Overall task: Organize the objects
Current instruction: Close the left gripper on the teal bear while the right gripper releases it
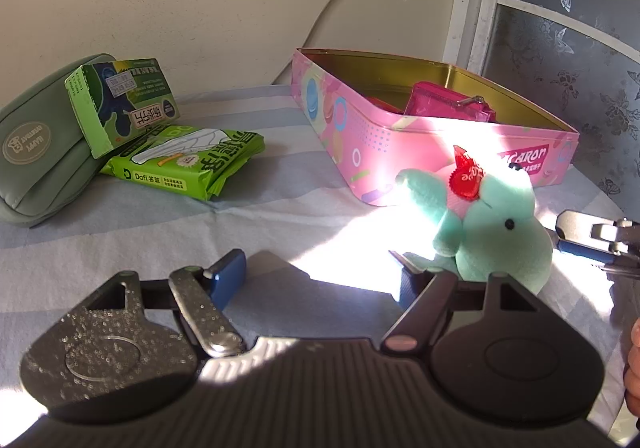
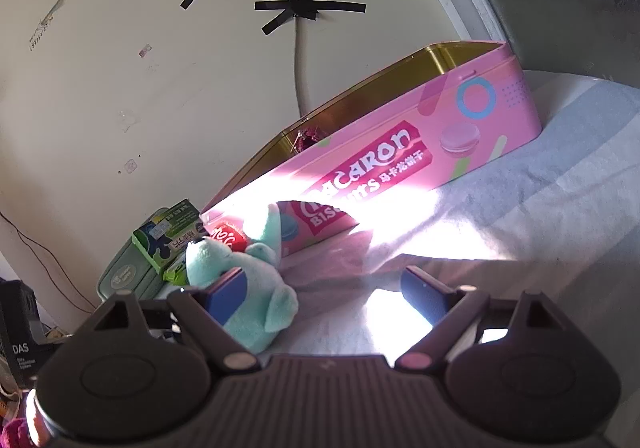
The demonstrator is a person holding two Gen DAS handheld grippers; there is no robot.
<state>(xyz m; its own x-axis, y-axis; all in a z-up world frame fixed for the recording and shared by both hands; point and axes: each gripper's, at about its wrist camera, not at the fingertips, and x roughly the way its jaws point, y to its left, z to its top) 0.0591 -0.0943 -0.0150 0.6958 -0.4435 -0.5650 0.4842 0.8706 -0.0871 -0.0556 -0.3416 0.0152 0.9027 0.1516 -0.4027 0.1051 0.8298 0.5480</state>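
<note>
Both your grippers sit open and empty on a striped bedsheet, either side of a mint plush toy.

The plush toy (image 1: pixel 496 232), with a red candy wrapper (image 1: pixel 466 175) on it, stands just in front of the open pink tin (image 1: pixel 400 143), which already holds a magenta pouch (image 1: pixel 452 101). Your left gripper (image 1: pixel 320 280) and right gripper (image 2: pixel 324 292) have their jaws spread. Likely next: close on the toy and lift it over the tin's wall. A green pouch (image 1: pixel 36 151), box (image 1: pixel 120 103) and wipes pack (image 1: pixel 188 159) wait well left.
</note>
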